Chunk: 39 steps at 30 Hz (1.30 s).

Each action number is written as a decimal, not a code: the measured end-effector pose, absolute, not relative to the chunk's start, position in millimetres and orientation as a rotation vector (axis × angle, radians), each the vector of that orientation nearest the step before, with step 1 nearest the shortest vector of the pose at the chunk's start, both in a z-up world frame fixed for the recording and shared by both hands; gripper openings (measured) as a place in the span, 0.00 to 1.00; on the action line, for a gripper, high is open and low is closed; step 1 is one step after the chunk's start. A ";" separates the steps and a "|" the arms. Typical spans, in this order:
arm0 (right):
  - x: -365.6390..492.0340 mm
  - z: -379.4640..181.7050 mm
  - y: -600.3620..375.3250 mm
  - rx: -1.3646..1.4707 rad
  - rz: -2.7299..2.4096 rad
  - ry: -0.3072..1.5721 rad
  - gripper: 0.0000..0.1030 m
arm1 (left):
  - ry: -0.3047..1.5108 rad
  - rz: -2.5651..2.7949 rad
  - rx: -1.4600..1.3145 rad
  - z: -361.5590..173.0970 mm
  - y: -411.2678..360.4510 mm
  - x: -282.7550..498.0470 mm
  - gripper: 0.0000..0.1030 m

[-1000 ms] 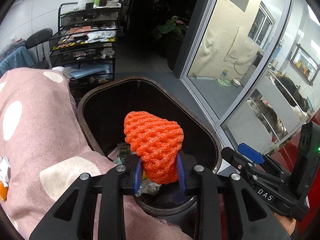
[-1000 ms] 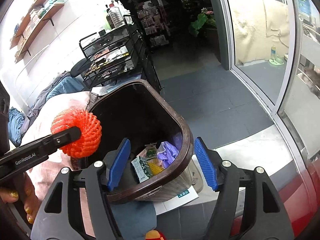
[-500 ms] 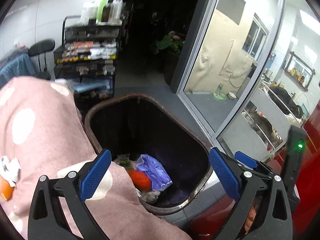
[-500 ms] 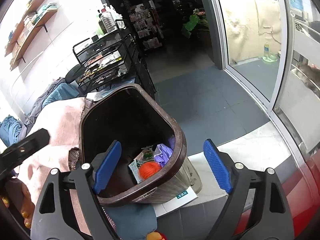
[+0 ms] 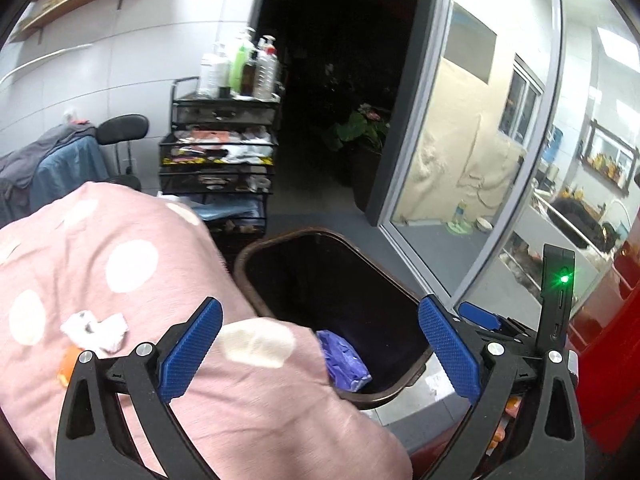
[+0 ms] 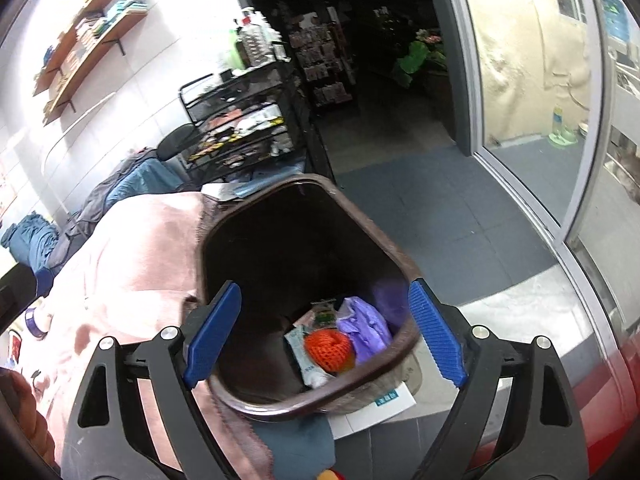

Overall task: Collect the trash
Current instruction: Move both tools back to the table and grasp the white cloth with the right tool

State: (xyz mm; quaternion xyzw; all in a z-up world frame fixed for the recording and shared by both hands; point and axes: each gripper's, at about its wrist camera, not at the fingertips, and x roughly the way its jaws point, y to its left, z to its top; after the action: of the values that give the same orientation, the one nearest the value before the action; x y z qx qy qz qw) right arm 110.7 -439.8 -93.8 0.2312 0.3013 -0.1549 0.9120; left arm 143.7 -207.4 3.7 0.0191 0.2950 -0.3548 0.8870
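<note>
With both our jaws apart and empty, the orange net (image 6: 329, 349) lies in the bin (image 6: 394, 256), while a tissue (image 5: 96, 330) on the blanket (image 5: 132, 256) is left.

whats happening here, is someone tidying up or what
A person with a handheld gripper in each hand is collecting trash. The orange foam net lies in the brown bin beside a purple bag and some wrappers. Both the left gripper and right gripper have open, empty jaws. A crumpled tissue sits on the pink spotted blanket.
</note>
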 end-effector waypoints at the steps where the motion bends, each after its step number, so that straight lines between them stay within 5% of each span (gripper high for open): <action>1: 113.2 -91.4 -435.9 0.469 -0.307 0.618 0.83 | 0.599 -0.726 0.023 5.5 -198.2 143.6 0.95; 25: 192.7 -34.7 -248.5 0.221 0.203 0.603 0.84 | 0.610 -0.317 -0.084 -11.2 -6.5 139.5 0.94; 39: 252.1 -50.5 -149.0 0.021 0.310 0.779 0.83 | 0.690 -0.235 -0.073 -34.7 51.7 141.8 0.94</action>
State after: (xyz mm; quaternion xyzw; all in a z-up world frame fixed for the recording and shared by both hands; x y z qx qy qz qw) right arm 252.1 -149.0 -50.5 0.0101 0.3782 0.1506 0.9133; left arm 141.8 51.7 -34.7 -0.0356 0.3375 -0.1147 0.9336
